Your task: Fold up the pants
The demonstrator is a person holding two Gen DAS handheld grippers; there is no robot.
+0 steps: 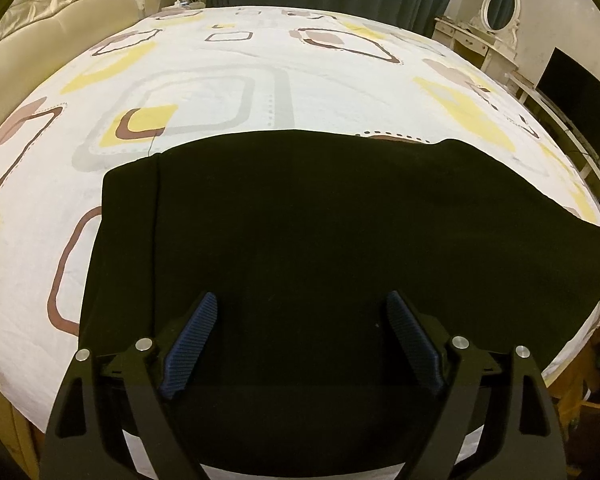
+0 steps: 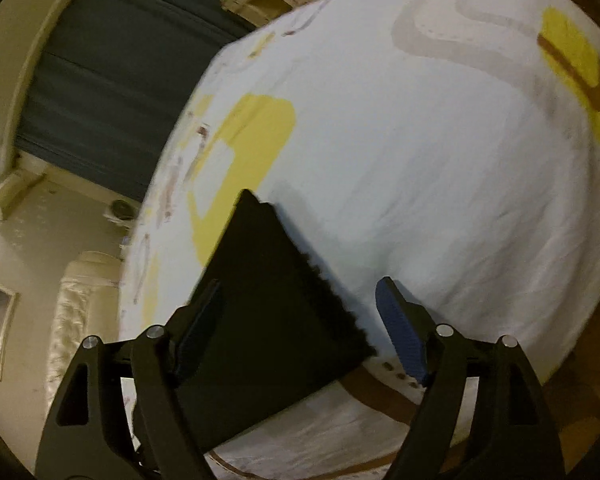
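Left gripper (image 1: 302,340) fingers wide, empty, over pants (image 1: 300,220) | right gripper (image 2: 300,320) wide, empty | soft, limp: you pinch an edge on bed (image 1: 220,60)

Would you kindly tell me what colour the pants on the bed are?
Plain black pants, shown best in the left wrist view.

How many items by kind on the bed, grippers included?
Black fabric pants: 1
Patterned white bedsheet with yellow and brown shapes: 1
Black two-finger grippers with blue pads: 2 (left gripper, right gripper)
Total: 4
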